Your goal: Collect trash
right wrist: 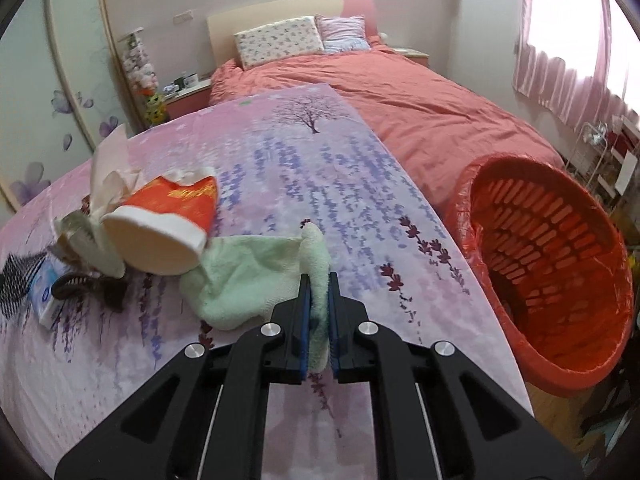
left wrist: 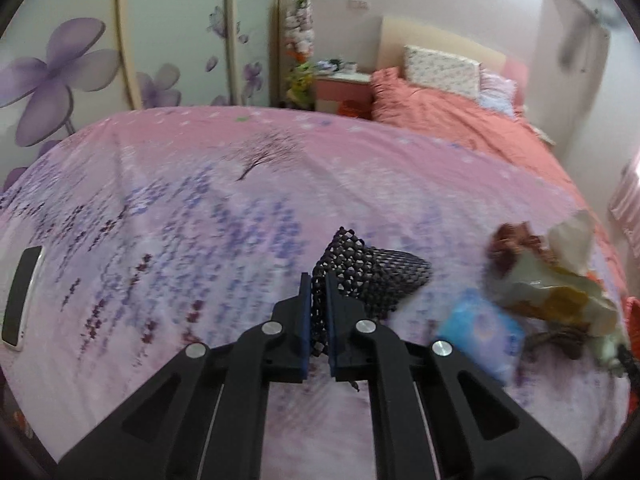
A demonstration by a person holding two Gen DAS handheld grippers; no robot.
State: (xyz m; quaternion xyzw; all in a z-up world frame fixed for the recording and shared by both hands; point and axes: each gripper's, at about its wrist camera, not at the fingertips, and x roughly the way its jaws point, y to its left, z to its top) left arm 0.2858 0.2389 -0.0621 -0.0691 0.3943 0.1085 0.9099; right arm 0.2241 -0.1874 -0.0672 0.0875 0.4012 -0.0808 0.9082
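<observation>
Trash pile sits on my counter. Left hand-held gripper pinches black foam net; right hand-held gripper clamps green cloth, red basket alongside.

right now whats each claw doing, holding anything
Left claw: closed on the black mesh net.
Right claw: closed on the pale green cloth.

Matt black plastic tool with bright metal pivots; black foam mesh sleeve; fluffy pale-green cloth; glossy red plastic basket; smooth printed fabric over the worktop.
</observation>
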